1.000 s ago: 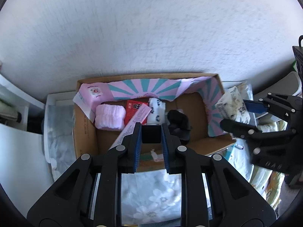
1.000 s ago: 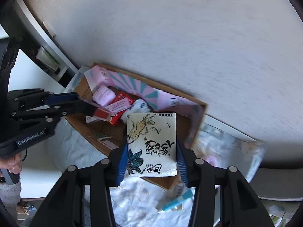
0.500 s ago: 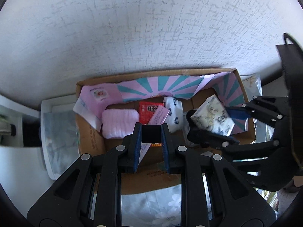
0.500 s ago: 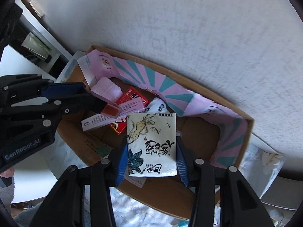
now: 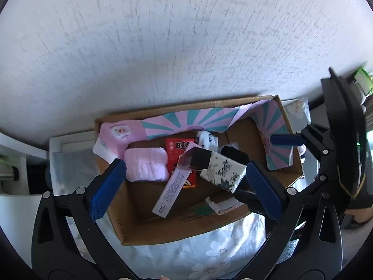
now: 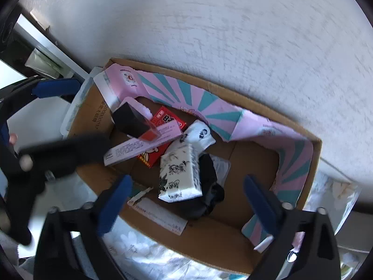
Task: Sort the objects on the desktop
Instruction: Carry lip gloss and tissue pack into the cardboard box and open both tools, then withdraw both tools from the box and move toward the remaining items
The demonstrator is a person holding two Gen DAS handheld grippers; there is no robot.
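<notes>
Left gripper (image 5: 184,186): jaws opening, nothing pinched; over cardboard box (image 5: 177,231).
Right gripper (image 6: 186,200): jaws opening, nothing betw. pads.
Tissue pack (image 6: 180,172): white w/ black ink print, lay in box on black item (image 6: 209,193).
Pink carton (image 5: 171,192): "UNMV"-like print at end, rest too small; on red pack (image 5: 178,148), Chinese chars.
Black cube (image 5: 198,159): above carton, inside box.

In the cardboard box (image 6: 205,238), the tissue pack (image 6: 180,172) rests on the black cloth (image 6: 209,193).
</notes>
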